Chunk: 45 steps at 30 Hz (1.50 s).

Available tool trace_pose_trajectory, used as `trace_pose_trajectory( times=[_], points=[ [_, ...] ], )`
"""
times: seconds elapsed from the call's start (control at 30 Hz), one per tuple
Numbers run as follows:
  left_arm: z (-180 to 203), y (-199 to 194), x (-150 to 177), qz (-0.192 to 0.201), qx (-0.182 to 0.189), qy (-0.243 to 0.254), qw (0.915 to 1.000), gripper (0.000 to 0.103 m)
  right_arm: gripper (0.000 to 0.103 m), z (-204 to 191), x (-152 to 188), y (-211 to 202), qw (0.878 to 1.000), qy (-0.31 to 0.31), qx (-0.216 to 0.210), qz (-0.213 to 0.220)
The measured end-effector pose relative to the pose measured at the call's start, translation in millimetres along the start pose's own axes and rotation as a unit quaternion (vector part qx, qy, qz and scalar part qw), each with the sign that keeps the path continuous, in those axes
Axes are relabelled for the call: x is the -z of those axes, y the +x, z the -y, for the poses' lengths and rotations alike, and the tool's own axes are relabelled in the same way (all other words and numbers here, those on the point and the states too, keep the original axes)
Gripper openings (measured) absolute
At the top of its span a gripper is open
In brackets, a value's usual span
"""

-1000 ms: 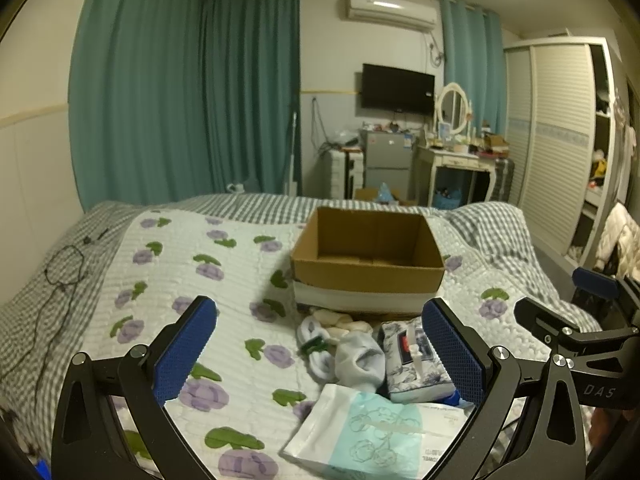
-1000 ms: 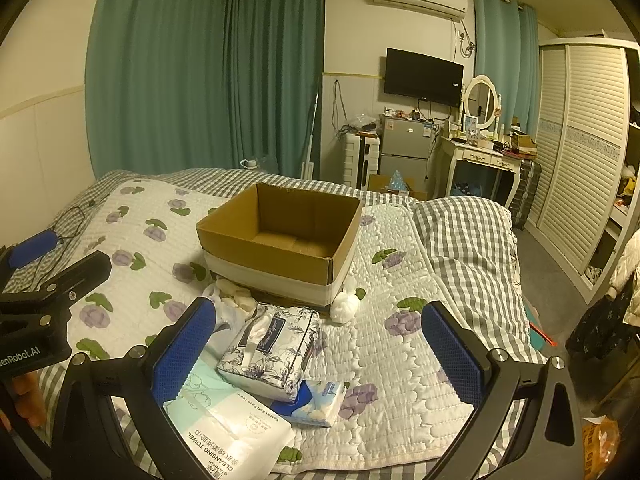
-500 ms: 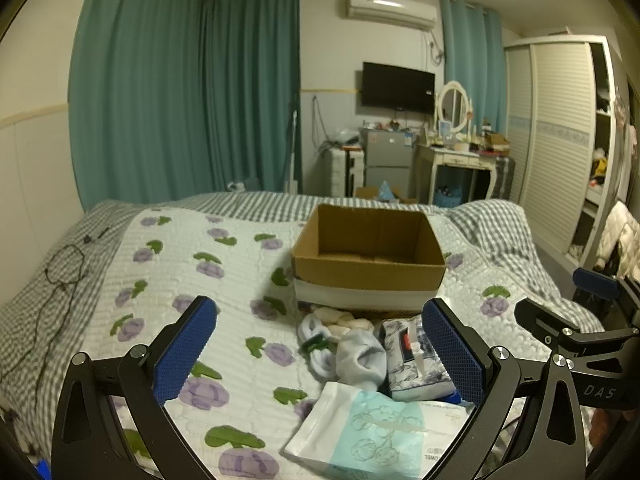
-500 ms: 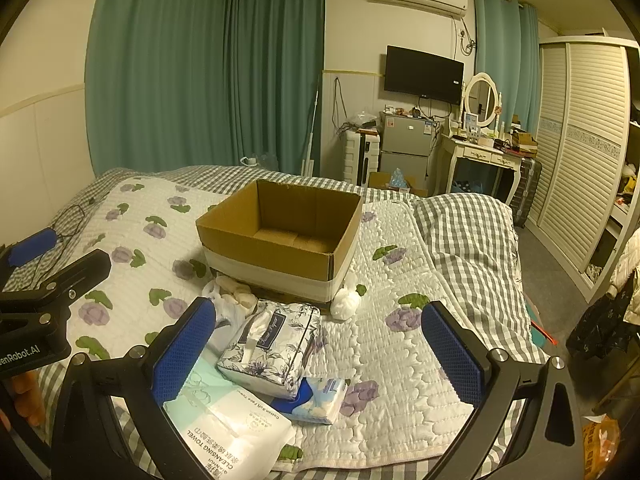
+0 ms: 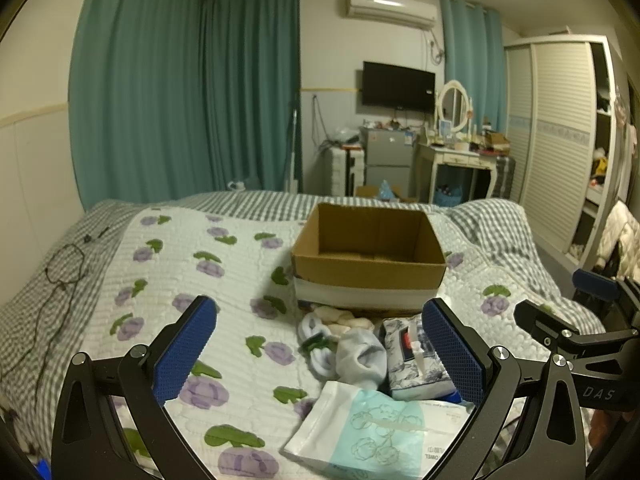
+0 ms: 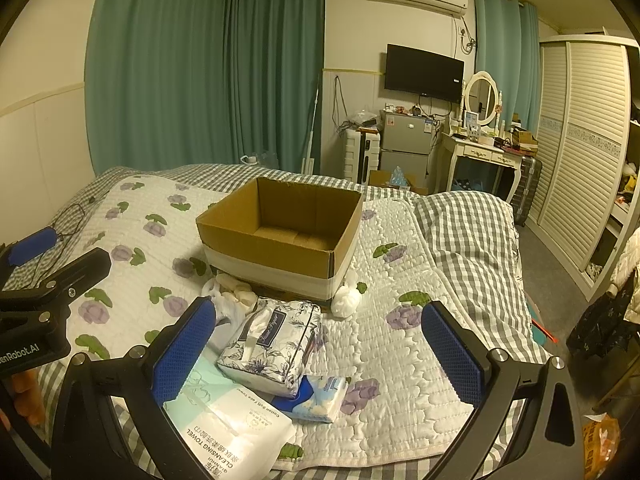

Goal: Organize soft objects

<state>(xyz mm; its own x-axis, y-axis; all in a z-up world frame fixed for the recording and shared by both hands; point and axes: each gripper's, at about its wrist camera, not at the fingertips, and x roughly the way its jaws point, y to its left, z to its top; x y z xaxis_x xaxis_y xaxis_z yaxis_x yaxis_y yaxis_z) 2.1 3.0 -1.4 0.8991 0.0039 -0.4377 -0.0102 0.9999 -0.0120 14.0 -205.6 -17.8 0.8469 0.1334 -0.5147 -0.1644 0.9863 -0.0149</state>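
An open empty cardboard box [image 5: 368,254] [image 6: 280,236] sits on the bed. In front of it lie soft things: rolled socks [image 5: 360,356], a cream bundle [image 5: 344,318], a floral tissue pack [image 5: 412,360] [image 6: 272,344], a cleansing towel pack [image 5: 372,432] [image 6: 236,432], a small blue tissue packet [image 6: 320,398] and a white ball [image 6: 346,300]. My left gripper [image 5: 318,354] is open and empty above the socks. My right gripper [image 6: 318,354] is open and empty above the tissue packs.
The bed has a white quilt with purple flowers [image 5: 192,280] and a grey checked blanket [image 6: 468,232]. A black cable [image 5: 60,272] lies at the bed's left edge. A dresser, small fridge and wardrobe stand beyond the bed.
Both grippers have drifted very slightly; the views are almost unchanged. Nothing on the bed has moved.
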Motion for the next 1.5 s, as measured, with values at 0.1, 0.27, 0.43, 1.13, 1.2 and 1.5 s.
trace_pose_trajectory(
  times=[0.1,0.27,0.43,1.13,1.2,1.5],
  points=[
    [-1,0,0,-0.001,-0.001,0.001,1.0000,0.103,0.103,0,1,0,1.000,0.001,0.001,0.000],
    [-1,0,1,0.000,-0.001,0.000,1.0000,0.103,0.103,0,4,1,1.000,0.000,0.000,-0.001],
    [-1,-3,3,0.000,0.000,0.006,1.0000,0.103,0.103,-1,9,2,1.000,-0.001,0.001,-0.003],
    [-40,-8,32,-0.056,-0.036,-0.009,0.9977,0.103,0.103,-46,34,0,0.993,-0.079,-0.049,-0.068],
    [-46,-3,39,-0.066,-0.042,-0.013,0.9968,0.103,0.103,-62,49,10,0.989,-0.096,-0.072,-0.090],
    [-59,10,54,-0.092,-0.050,-0.021,0.9943,0.103,0.097,-117,95,52,0.964,-0.161,-0.123,-0.171]
  ],
)
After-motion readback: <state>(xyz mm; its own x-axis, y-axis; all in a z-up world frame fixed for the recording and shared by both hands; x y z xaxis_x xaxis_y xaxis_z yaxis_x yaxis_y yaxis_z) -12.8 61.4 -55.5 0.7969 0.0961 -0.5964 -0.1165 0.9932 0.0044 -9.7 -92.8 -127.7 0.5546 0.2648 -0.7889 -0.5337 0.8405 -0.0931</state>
